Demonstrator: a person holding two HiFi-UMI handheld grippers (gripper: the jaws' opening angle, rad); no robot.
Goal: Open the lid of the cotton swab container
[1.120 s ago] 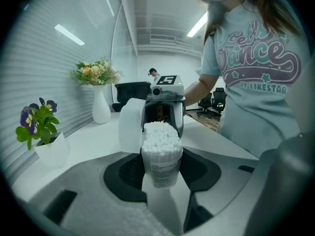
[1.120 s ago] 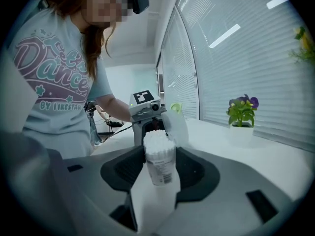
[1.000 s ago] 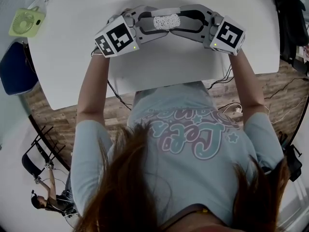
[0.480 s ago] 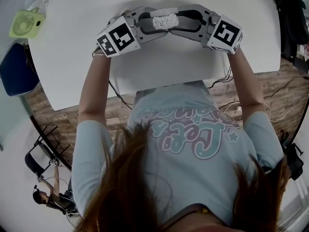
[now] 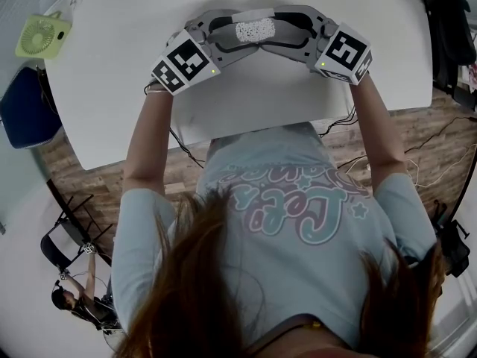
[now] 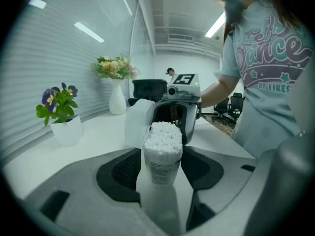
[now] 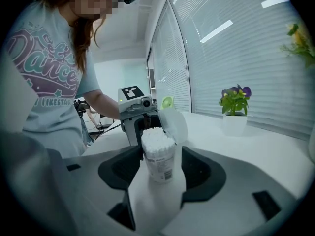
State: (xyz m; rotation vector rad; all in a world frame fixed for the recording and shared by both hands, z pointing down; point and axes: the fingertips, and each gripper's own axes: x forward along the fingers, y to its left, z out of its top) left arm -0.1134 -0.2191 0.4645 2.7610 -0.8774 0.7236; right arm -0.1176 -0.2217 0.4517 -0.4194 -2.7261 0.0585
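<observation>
The cotton swab container (image 5: pixel 255 30) stands upright on the white table (image 5: pixel 112 88), packed with white swabs. Its hinged lid (image 6: pixel 138 123) is flipped up and open; in the right gripper view the lid (image 7: pixel 173 124) leans away behind the swabs. My left gripper (image 5: pixel 248 30) comes in from the left and my right gripper (image 5: pixel 268 30) from the right, so both straddle the container (image 6: pixel 162 156) (image 7: pixel 160 159). Both pairs of jaws have just been opening. The container is between them with a gap at the pads, so neither gripper squeezes it.
A green desk fan (image 5: pixel 41 36) sits at the table's far left corner. A potted violet (image 6: pixel 61 117) and a white vase of flowers (image 6: pixel 116 90) stand along the window side. A dark blue chair (image 5: pixel 22 107) is beside the table, and cables hang below its near edge.
Both grippers have rolled slightly and their jaws stand a little wider round the container. The container has stayed in place with its lid up.
</observation>
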